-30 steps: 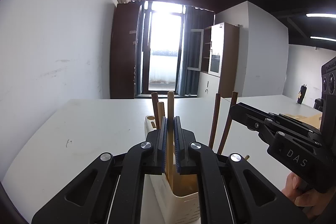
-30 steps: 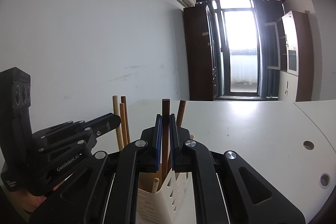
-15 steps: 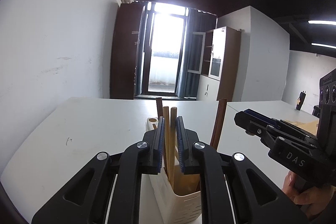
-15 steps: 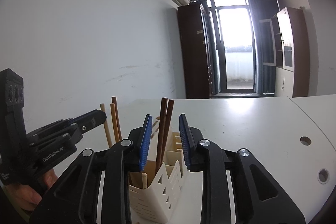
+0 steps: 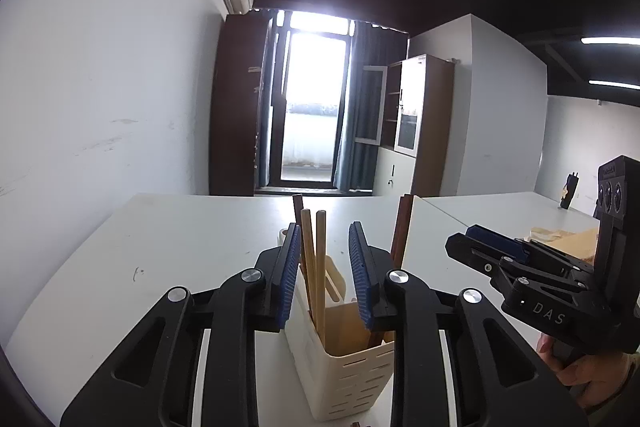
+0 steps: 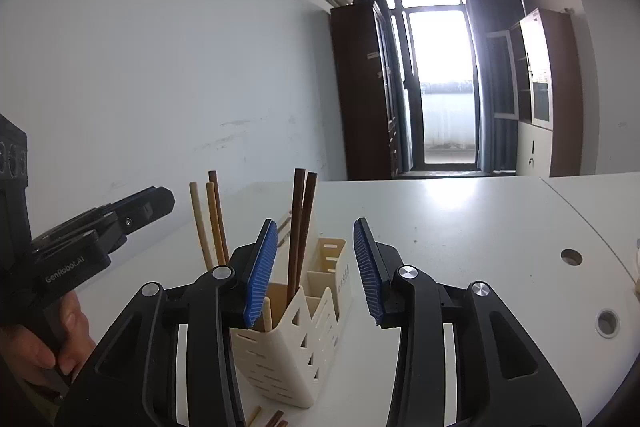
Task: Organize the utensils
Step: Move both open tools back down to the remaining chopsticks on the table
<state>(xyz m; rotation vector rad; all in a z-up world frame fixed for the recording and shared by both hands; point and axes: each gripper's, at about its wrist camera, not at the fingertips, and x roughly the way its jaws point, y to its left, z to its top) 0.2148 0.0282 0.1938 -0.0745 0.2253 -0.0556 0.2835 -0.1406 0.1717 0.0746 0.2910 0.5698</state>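
Observation:
A cream slotted utensil holder (image 5: 344, 379) stands on the white table (image 5: 180, 235). Two light wooden chopsticks (image 5: 314, 267) stand upright in it between the pads of my left gripper (image 5: 324, 229), whose jaws are opening and touch neither stick. In the right wrist view the holder (image 6: 280, 359) has two dark brown chopsticks (image 6: 300, 219) standing free between the opening jaws of my right gripper (image 6: 315, 225). The light chopsticks (image 6: 208, 223) show further left. Each gripper appears in the other's view: the right one (image 5: 480, 247), the left one (image 6: 156, 201).
Ends of more chopsticks (image 6: 272, 419) lie on the table just in front of the holder. Two round cable holes (image 6: 571, 257) pierce the table at the right. A brown paper bag (image 5: 568, 243) lies far right. A white wall runs along the left.
Both grippers went from shut on a chopstick to open. The released sticks dropped lower into the holder and stand there beside their partners.

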